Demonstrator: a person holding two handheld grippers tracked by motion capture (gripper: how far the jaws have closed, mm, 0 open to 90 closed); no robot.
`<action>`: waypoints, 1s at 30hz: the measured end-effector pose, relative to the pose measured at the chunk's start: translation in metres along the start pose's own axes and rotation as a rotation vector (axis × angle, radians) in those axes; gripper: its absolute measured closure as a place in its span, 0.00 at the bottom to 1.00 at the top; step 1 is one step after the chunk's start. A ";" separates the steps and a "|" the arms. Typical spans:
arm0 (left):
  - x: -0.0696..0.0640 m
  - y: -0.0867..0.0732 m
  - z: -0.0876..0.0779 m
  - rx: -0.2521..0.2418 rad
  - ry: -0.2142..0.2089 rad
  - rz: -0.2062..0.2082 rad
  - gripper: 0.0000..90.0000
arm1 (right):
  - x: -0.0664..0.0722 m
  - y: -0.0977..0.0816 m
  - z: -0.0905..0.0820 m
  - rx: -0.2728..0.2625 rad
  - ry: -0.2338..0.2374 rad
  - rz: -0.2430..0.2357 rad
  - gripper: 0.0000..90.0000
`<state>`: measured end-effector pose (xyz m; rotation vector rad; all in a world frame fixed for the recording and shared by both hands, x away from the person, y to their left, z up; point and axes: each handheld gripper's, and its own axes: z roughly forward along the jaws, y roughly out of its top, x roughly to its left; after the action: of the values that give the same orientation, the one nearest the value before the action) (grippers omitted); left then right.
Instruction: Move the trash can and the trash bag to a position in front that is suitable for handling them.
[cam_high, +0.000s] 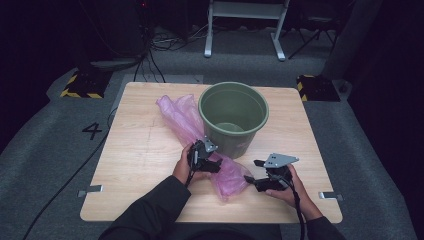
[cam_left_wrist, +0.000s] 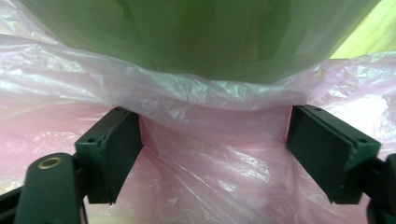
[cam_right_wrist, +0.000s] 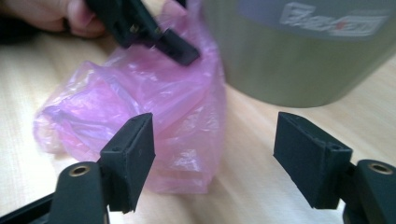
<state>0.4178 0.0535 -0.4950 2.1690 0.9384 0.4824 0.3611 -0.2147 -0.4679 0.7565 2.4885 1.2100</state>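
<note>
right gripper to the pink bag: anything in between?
Nothing visible. The right gripper stands open just short of the pink bag's near end, with bare table between them. The left gripper is farther along the bag, by the green bucket, off that path.

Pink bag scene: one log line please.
left gripper: open over pink bag | right gripper: open, beside bag | green bucket: upright, empty

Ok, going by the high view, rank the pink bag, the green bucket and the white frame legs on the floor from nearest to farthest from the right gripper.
1. Pink bag: just left of the right gripper, on the table.
2. Green bucket: behind the bag, mid-table.
3. White frame legs: on the floor beyond the table's far edge.
</note>
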 end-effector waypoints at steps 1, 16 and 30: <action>0.001 0.002 -0.007 -0.016 -0.008 0.007 0.21 | 0.002 0.000 0.001 0.007 -0.002 -0.005 0.32; 0.066 -0.042 -0.078 -0.038 0.074 -0.070 0.19 | -0.009 -0.013 0.017 0.032 -0.027 -0.011 0.67; 0.120 -0.083 -0.120 -0.073 0.208 -0.206 0.22 | -0.042 -0.026 0.001 0.015 -0.117 0.010 0.94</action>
<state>0.3894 0.2379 -0.4683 1.9572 1.2239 0.6383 0.3878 -0.2509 -0.4881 0.8202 2.4041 1.1176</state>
